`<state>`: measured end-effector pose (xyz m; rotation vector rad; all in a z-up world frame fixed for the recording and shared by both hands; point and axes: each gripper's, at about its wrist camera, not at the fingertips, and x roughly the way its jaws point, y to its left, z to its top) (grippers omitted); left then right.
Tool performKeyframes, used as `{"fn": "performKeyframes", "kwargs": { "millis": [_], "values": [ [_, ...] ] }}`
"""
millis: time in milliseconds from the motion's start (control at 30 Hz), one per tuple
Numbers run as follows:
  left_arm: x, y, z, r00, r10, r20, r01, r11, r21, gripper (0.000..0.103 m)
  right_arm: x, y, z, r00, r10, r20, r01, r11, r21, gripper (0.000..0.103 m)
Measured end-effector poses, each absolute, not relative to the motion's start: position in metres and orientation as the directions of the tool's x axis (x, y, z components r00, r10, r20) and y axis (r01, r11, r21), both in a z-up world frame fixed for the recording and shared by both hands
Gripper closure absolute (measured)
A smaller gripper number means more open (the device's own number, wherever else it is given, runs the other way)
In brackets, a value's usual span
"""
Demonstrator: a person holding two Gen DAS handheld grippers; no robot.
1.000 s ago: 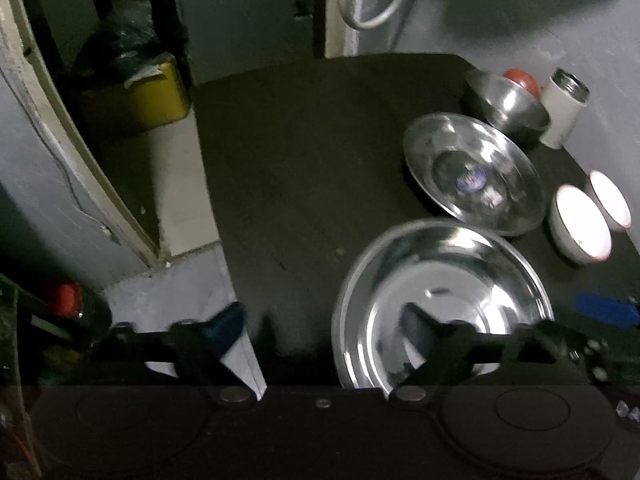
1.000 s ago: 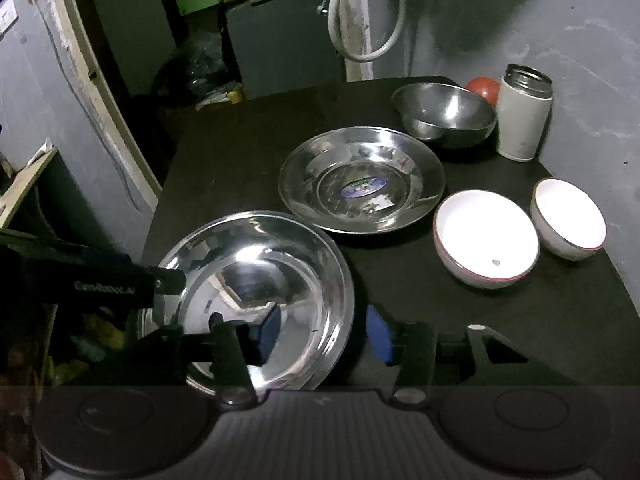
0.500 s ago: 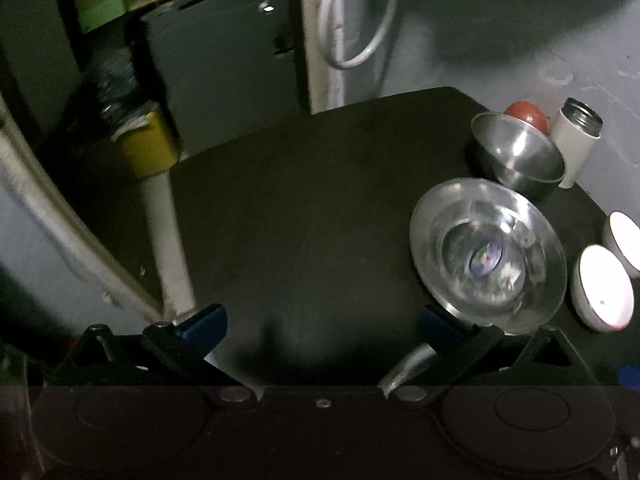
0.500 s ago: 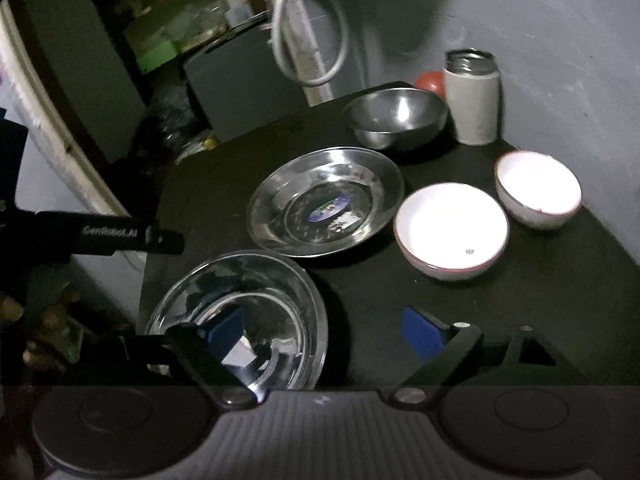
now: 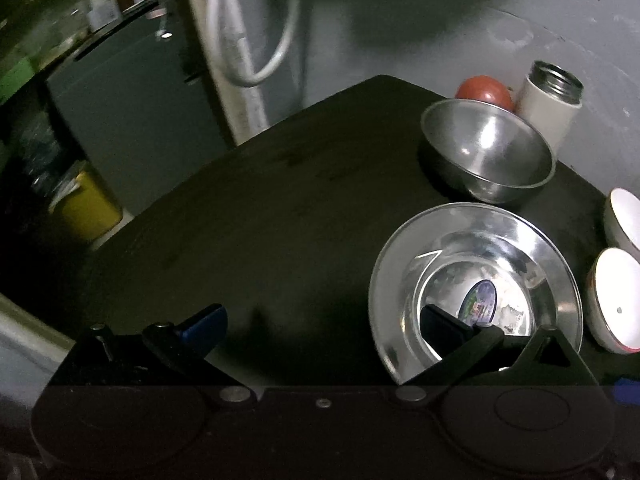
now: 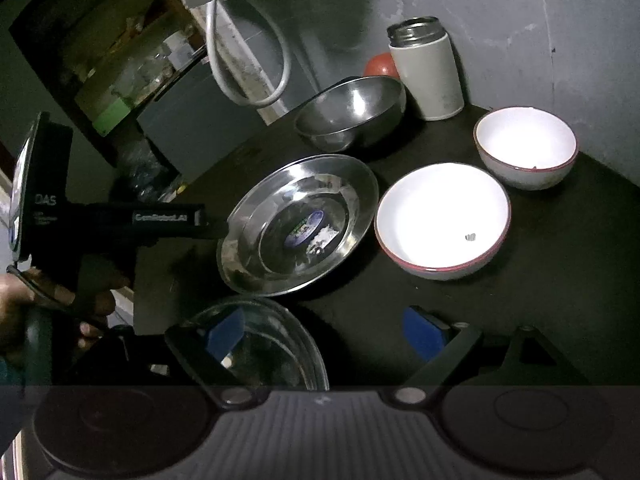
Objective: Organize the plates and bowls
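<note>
On the dark table a steel plate with a sticker [image 5: 400, 280] [image 6: 352, 200] lies in the middle. My left gripper [image 5: 320, 326] is open wide, its right finger over that plate's inner dish and its left finger over bare table. Nothing is gripped. A second steel plate [image 6: 280, 344] lies at the near edge. My right gripper [image 6: 324, 332] is open above it, the left finger over the plate and the right finger past its rim. Behind stand a steel bowl [image 5: 486, 152] [image 6: 352, 114] and two white bowls with red rims [image 6: 442, 220] [image 6: 526, 146].
A white flask [image 6: 426, 68] and a red round object [image 6: 380, 65] stand by the grey wall at the back. The left tool's black housing [image 6: 108, 220] and a hand [image 6: 40, 304] show at the left. A hose loop [image 5: 256, 40] hangs beyond the table's far edge.
The left gripper has moved off the near steel plate to the stickered plate. The right jaws have widened around the near plate's rim. Both views have rolled.
</note>
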<state>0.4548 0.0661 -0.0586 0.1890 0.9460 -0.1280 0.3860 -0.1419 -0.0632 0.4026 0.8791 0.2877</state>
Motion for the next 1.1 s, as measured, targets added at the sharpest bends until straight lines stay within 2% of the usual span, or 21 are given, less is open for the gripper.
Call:
{"fn": "performKeyframes", "kwargs": {
  "millis": [133,200,367,433,767,833,1100],
  "values": [
    [0.465,0.059,-0.063,0.567,-0.076,-0.82,0.253,0.964,0.086,0.003,0.394,-0.138,-0.07,0.614,0.399,-0.681,-0.051,0.881,0.47,0.015],
    [0.47,0.058,-0.065,0.56,-0.094,-0.823,0.263,0.962,0.07,0.005,0.398,-0.135,-0.072,0.618,0.394,-0.68,-0.04,0.88,0.473,0.02],
    [0.472,0.058,-0.068,0.557,-0.099,-0.824,0.268,0.961,0.066,0.008,0.403,-0.132,-0.075,0.628,0.376,-0.681,-0.014,0.881,0.473,0.025],
    [0.472,0.058,-0.068,0.554,-0.106,-0.826,0.269,0.961,0.058,0.017,0.406,-0.132,-0.075,0.63,0.371,-0.682,-0.006,0.881,0.474,0.027],
    [0.474,0.057,-0.072,0.537,-0.142,-0.832,0.286,0.958,0.021,0.034,0.416,-0.134,-0.08,0.638,0.372,-0.674,0.021,0.867,0.497,0.046],
    [0.475,0.057,-0.073,0.533,-0.144,-0.834,0.283,0.959,0.015,0.045,0.419,-0.134,-0.082,0.637,0.381,-0.67,0.02,0.861,0.509,0.05],
    [0.475,0.059,-0.074,0.52,-0.175,-0.836,0.279,0.96,-0.028,0.059,0.421,-0.134,-0.083,0.633,0.388,-0.67,0.02,0.857,0.515,0.065]
  ]
}}
